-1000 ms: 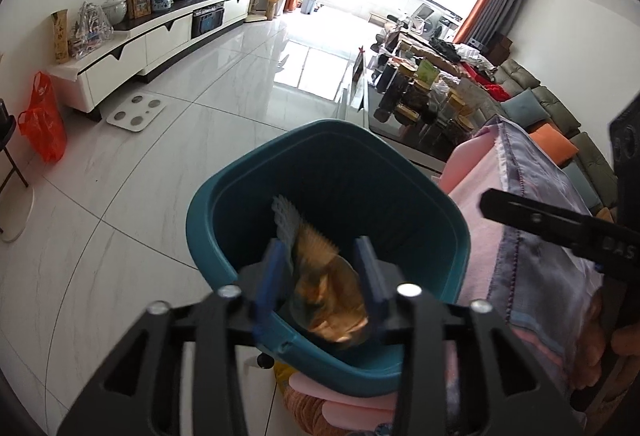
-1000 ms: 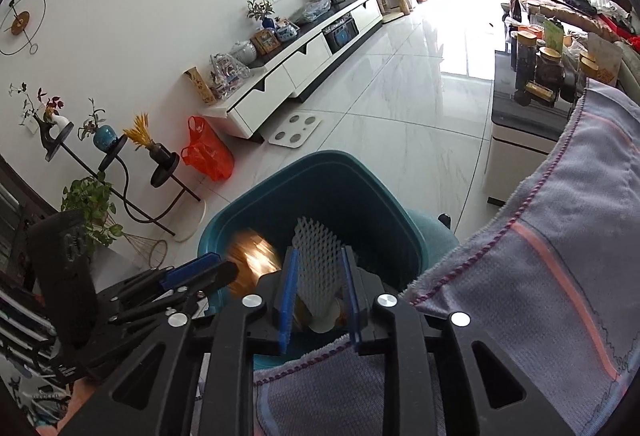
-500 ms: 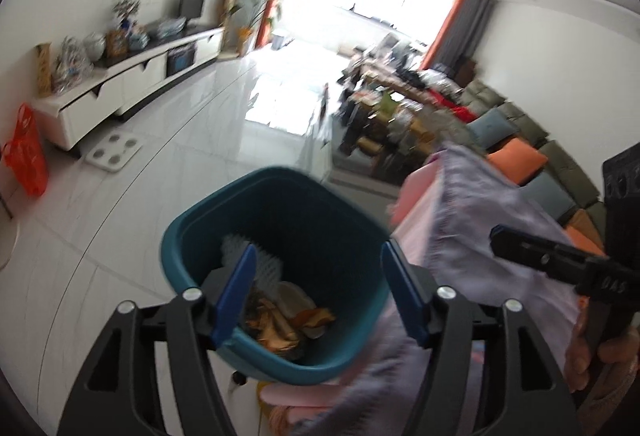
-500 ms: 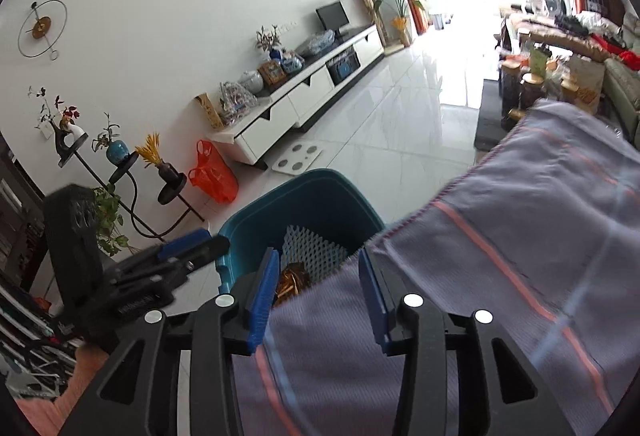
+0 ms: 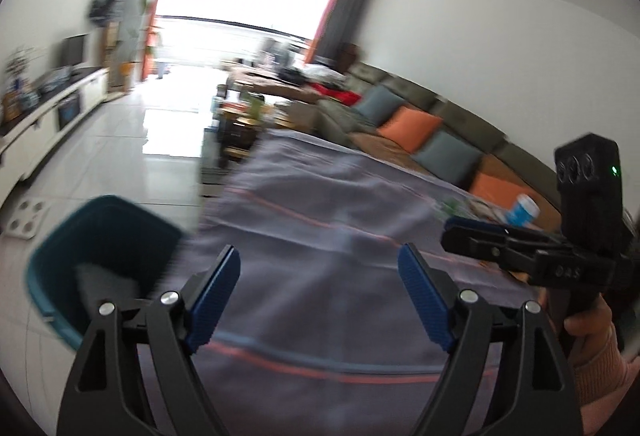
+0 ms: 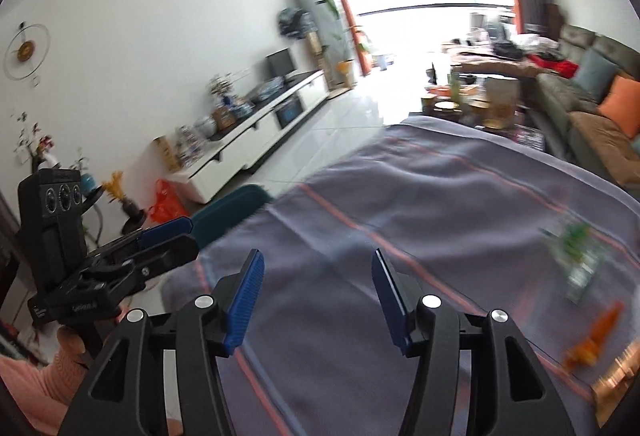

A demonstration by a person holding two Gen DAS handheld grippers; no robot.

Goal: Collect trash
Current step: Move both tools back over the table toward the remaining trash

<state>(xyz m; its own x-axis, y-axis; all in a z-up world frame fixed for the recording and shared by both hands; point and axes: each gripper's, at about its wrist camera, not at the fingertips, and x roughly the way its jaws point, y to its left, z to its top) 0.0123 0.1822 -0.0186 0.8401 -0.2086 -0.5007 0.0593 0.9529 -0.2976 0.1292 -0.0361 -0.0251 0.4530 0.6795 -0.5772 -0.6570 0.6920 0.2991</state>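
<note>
Both sets of jaws wide apart, empty: left gripper [image 5: 320, 278], right gripper [image 6: 318, 276] over the striped cloth [image 6: 420, 204] on the table. Best to aim for one scrap, closing squarely. Orange wrapper [image 6: 592, 336] and green packet [image 6: 576, 244] near the right edge, right view only; teal bin [image 5: 100, 236] interior beside the left edge, left view only.
</note>
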